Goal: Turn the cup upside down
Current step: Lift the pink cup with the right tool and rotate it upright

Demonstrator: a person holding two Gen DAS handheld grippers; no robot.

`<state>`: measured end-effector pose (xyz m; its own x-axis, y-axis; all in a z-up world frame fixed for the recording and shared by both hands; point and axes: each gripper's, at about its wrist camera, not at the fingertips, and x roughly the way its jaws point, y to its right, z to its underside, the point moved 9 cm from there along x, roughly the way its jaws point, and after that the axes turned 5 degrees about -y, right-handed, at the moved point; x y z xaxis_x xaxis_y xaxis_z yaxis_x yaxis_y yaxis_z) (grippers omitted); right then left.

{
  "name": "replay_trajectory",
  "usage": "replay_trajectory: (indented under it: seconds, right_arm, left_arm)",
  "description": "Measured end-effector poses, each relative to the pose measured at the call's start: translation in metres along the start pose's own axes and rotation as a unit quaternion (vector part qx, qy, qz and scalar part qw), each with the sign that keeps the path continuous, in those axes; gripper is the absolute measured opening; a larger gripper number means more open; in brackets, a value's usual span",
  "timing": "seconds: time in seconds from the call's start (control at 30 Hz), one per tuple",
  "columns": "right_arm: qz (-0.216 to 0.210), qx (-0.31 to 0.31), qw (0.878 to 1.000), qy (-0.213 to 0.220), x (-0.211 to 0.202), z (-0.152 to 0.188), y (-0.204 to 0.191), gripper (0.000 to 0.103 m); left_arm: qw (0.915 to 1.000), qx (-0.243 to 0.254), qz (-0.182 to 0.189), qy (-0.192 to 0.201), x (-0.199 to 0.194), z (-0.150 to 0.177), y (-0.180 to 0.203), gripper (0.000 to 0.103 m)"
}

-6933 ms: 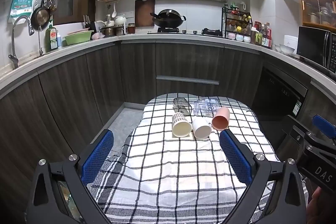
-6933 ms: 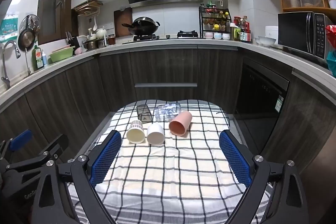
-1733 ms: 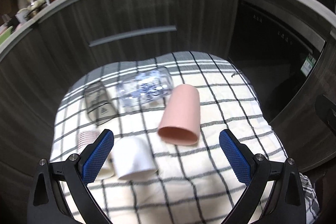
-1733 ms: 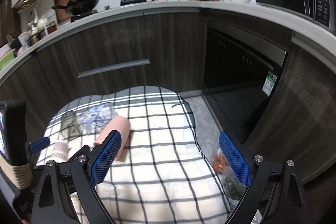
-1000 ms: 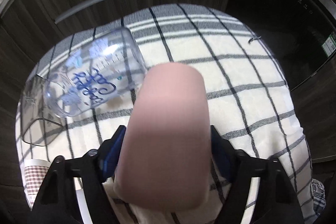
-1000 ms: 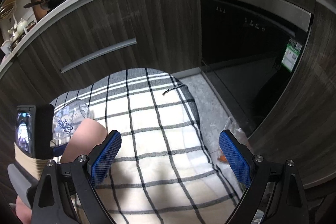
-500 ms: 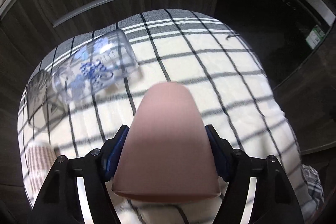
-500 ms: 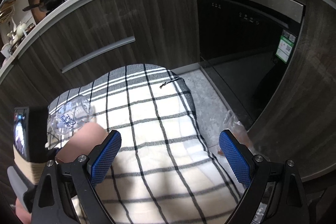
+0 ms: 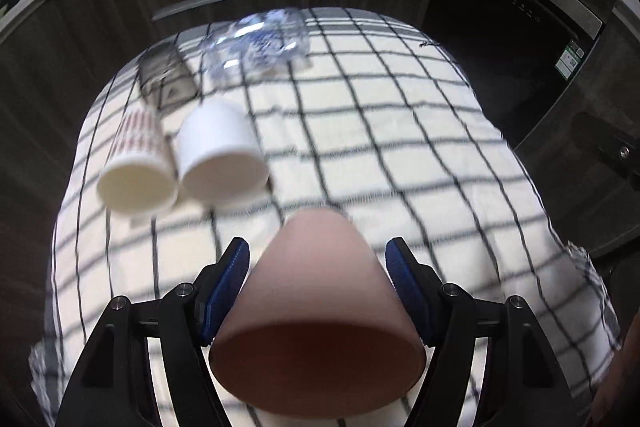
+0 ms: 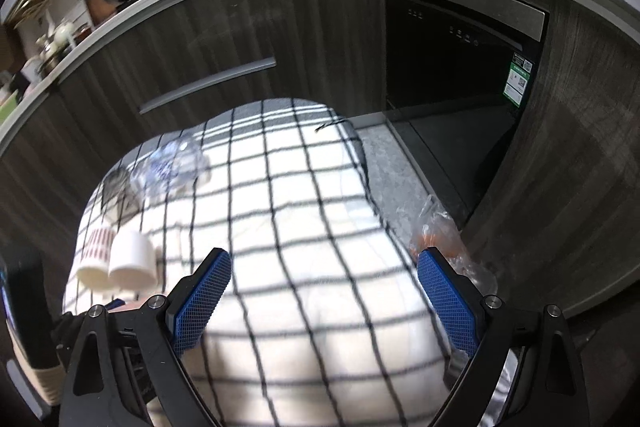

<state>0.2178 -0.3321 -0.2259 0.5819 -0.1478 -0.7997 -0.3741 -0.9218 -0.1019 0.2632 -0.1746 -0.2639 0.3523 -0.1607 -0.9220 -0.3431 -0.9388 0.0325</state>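
My left gripper (image 9: 318, 279) is shut on the pink cup (image 9: 316, 311). It holds the cup above the checked cloth (image 9: 400, 147), the cup's open mouth toward the camera and its base pointing away. A white cup (image 9: 218, 155) and a red-striped paper cup (image 9: 134, 163) lie on their sides to the left, also in the right wrist view (image 10: 132, 261). A clear printed glass (image 9: 256, 47) and a dark glass (image 9: 166, 75) lie at the far edge. My right gripper (image 10: 324, 301) is open and empty over the cloth's right part.
Dark wood cabinets (image 10: 200, 39) curve round behind the table, with a dishwasher (image 10: 452, 47) at the right. A plastic bag (image 10: 440, 239) lies on the floor by the table's right edge. The left gripper's body (image 10: 24, 307) shows at the lower left of the right wrist view.
My left gripper has lifted the pink cup and drawn it back toward me, away from the clear glass. The white and striped cups have come into view. The right gripper has stayed open.
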Motion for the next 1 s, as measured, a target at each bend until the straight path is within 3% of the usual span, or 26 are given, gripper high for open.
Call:
replay_trajectory:
  seconds: [0.3,0.5,0.6,1.0]
  right_arm:
    - [0.010,-0.040,0.999,-0.013,-0.017,0.040,-0.011,0.095]
    - [0.013,-0.053,0.998,-0.021,-0.020,0.050,-0.017,0.095]
    - [0.014,-0.059,0.998,-0.018,-0.024,0.048,-0.021,0.095]
    - [-0.012,-0.087,0.996,-0.028,-0.042,0.041,-0.059,0.095]
  left_arm:
    - [0.9996,-0.017,0.007,-0.019,0.004,0.059,-0.006,0.068]
    - [0.9995,-0.019,0.009,-0.023,0.002,0.063,-0.004,0.070]
    - [0.9995,-0.025,0.010,-0.015,-0.004,0.062,-0.007,0.083]
    - [0.9977,-0.062,0.015,0.022,-0.050,0.058,-0.035,0.085]
